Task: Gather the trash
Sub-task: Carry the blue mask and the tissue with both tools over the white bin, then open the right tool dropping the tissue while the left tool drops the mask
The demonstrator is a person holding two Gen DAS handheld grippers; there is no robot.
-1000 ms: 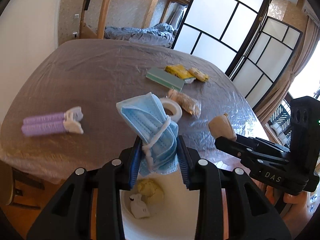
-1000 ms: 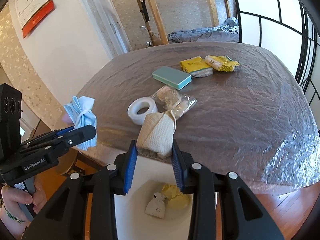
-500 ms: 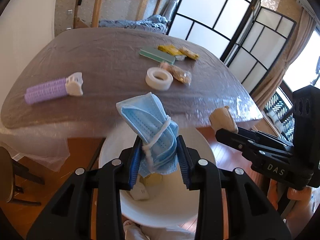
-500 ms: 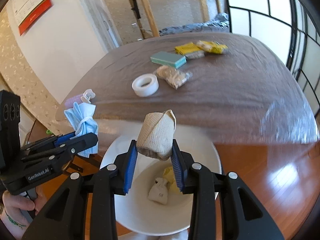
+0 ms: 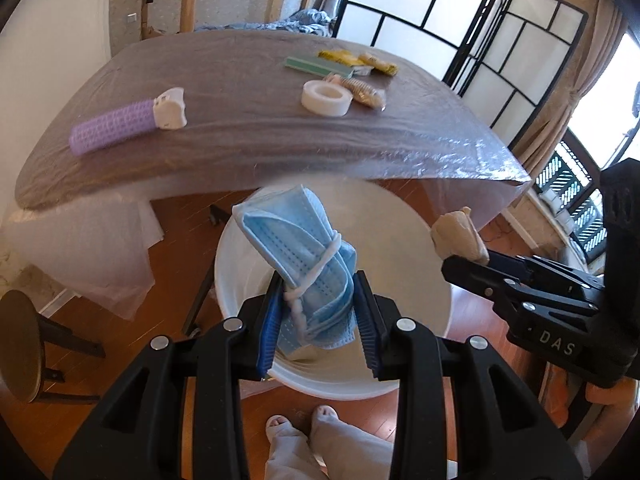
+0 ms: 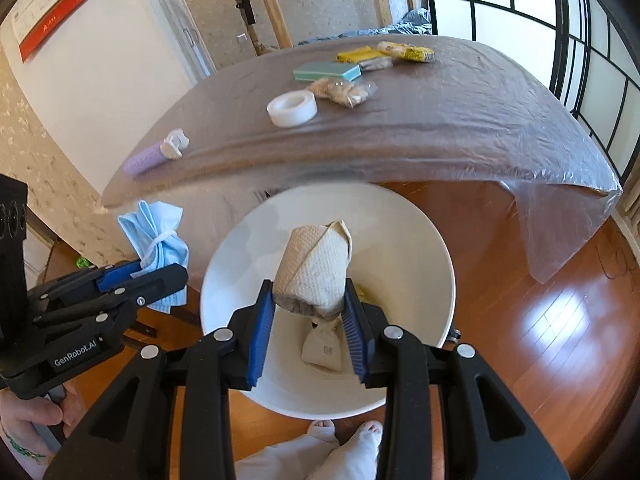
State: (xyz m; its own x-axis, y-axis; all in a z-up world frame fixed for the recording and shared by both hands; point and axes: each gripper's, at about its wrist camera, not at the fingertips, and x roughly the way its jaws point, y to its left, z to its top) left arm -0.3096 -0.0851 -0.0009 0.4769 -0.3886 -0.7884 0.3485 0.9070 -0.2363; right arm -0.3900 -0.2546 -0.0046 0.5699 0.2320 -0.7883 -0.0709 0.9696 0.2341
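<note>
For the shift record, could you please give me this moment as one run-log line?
left gripper: shut on blue face mask | right gripper: shut on paper towel wad | both above white bin | release: not yet

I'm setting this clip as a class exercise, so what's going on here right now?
A person is clearing trash with a gripper in each hand. The left gripper is clamped on a crumpled blue face mask, the right gripper on a wadded paper towel. Both hang over a white bin on the floor, which already holds some scraps. Neither item is released yet.
</note>
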